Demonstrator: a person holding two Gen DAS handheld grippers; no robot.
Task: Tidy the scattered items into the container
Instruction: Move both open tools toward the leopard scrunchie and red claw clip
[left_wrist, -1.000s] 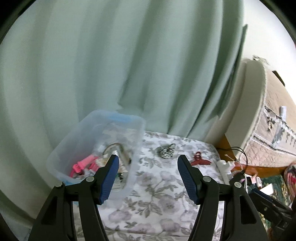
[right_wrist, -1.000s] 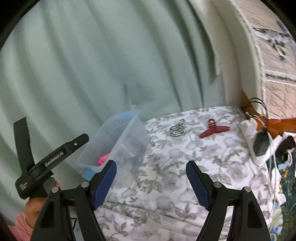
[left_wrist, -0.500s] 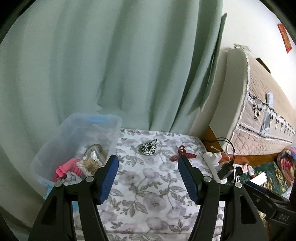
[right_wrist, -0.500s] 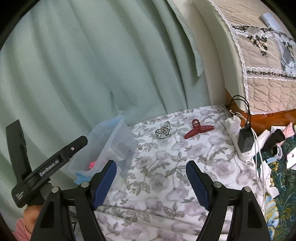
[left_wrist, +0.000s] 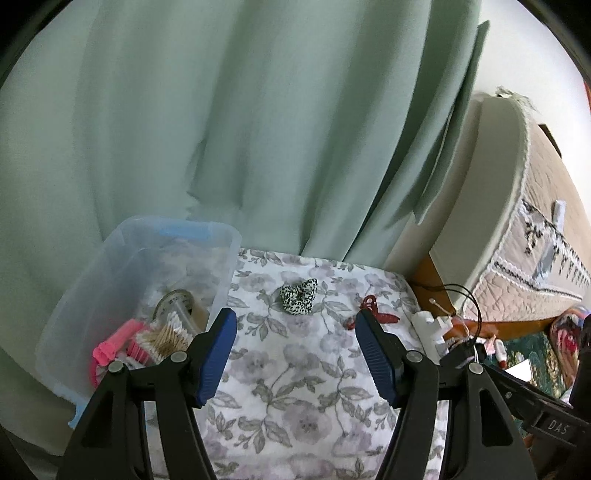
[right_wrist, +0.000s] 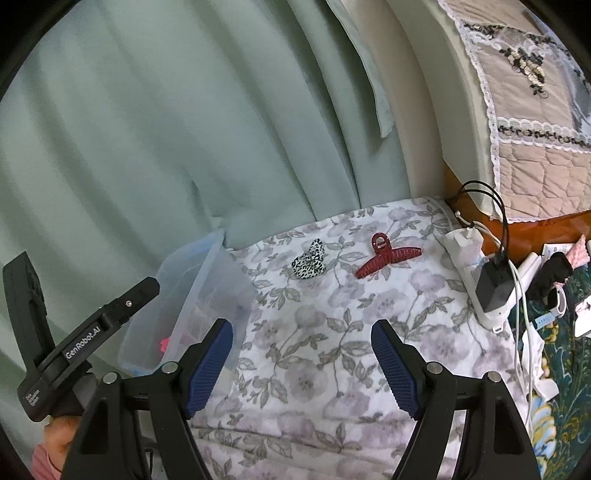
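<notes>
A clear plastic container (left_wrist: 125, 254) (right_wrist: 192, 273) stands at the left of a floral cloth surface (left_wrist: 295, 373) (right_wrist: 332, 332); inside lie a pink comb, cotton swabs and a tape roll. A leopard-print scrunchie (left_wrist: 298, 296) (right_wrist: 309, 260) and a red hair claw (left_wrist: 373, 312) (right_wrist: 388, 256) lie on the cloth beyond both grippers. My left gripper (left_wrist: 295, 347) is open and empty, near the container's right wall. My right gripper (right_wrist: 302, 358) is open and empty too, well short of the claw. The left tool's black body (right_wrist: 74, 343) shows in the right wrist view, a hand under it.
A green curtain (left_wrist: 258, 129) hangs behind the surface. A white power strip with a black charger and cables (right_wrist: 487, 284) lies along the cloth's right edge. A padded headboard (right_wrist: 517, 110) and clutter on a dark patterned floor (right_wrist: 561, 369) are at the right.
Both views swung from the container toward the scrunchie and claw, which now sit nearer centre; the headboard and power strip show more. Both grippers stayed open.
</notes>
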